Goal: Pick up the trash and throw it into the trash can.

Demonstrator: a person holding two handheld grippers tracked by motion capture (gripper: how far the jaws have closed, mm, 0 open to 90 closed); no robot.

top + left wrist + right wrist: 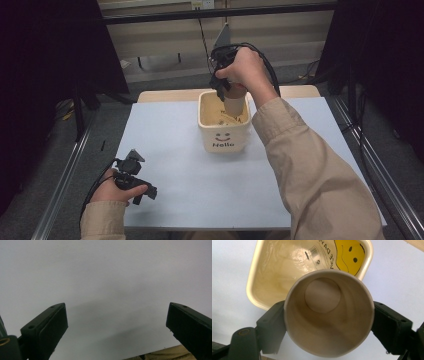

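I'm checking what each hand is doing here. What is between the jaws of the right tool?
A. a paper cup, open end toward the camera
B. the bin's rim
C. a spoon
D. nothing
A: the right tool has a jaw on either side of the paper cup, above the cream bin.

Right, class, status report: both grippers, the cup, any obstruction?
Right gripper around paper cup above cream bin. Left gripper open, idle over table. Nothing obstructing.
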